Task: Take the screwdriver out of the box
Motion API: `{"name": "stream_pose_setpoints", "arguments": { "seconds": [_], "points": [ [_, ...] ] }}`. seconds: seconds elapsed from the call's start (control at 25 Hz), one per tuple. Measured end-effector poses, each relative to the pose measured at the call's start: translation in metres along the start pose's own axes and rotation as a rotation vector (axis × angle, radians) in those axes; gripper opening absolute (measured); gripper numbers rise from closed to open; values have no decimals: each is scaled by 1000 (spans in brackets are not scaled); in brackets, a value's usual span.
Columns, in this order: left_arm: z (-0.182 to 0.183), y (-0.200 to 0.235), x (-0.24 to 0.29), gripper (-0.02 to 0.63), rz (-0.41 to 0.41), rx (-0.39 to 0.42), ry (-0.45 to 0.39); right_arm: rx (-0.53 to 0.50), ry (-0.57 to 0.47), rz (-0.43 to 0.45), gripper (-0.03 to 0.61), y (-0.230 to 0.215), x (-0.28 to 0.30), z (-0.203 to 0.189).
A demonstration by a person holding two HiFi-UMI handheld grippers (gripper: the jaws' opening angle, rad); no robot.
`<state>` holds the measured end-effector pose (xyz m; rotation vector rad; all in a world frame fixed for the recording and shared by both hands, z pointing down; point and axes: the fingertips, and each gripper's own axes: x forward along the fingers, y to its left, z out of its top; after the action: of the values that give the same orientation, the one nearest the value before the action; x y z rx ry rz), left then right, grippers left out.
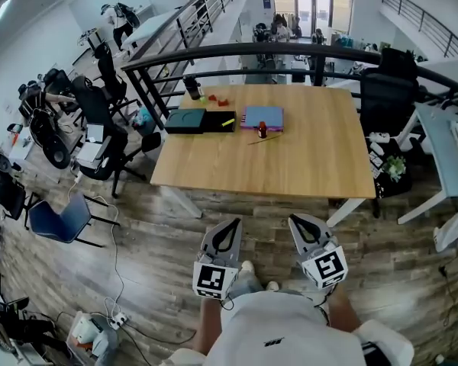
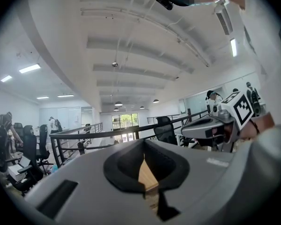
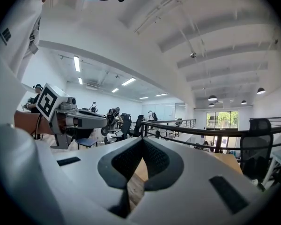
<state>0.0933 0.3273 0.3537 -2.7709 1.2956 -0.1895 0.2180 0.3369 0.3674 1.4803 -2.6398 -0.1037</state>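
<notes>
Standing back from the light wooden table (image 1: 305,158) on the wood-plank floor (image 1: 160,250), with both grippers held level at waist height, pointing at the table and well short of its near edge.

Left gripper (image 1: 227,231): grey shell, marker cube at the rear. In its own view the left gripper (image 2: 143,146) has its black pads closed tip to tip with nothing between them; only table wood shows through the gap below the tips.

Right gripper (image 1: 305,227): same build, and its own view (image 3: 141,142) shows the pads pressed together and empty. Each gripper shows in the other's view, side by side and apart.

Flat black box (image 1: 187,120) sits on the far left part of the table, near the back edge, well apart from both grippers. A slim yellow-green thing (image 1: 227,122) lies at the box's right end; too small to tell whether it is the screwdriver. Just right of the box is a flat blue case (image 1: 263,117), with a small red-topped item (image 1: 262,130) and a thin rod (image 1: 264,139) on the bare wood in front of it. Dark bottle (image 1: 191,88) and small red bits (image 1: 217,99) stand behind the box.

Black metal railing (image 1: 237,52) curves behind the table. Black office chairs (image 1: 99,105) and a blue chair (image 1: 61,219) stand to the left.
</notes>
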Motion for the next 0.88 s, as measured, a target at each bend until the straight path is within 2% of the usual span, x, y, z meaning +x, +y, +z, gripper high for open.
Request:
{"name": "stream_pose_setpoints", "arguments": {
  "seconds": [0.36, 0.68, 0.88],
  "points": [
    [-13, 44, 42, 12, 30, -3, -10, -18, 40, 51, -6, -16, 61, -15],
    [-29, 114, 97, 12, 25, -13, 0, -4, 58, 56, -6, -37, 146, -20],
    [-33, 163, 134, 12, 6, -56, -10, 9, 70, 31, -6, -53, 202, -21]
  ]
}}
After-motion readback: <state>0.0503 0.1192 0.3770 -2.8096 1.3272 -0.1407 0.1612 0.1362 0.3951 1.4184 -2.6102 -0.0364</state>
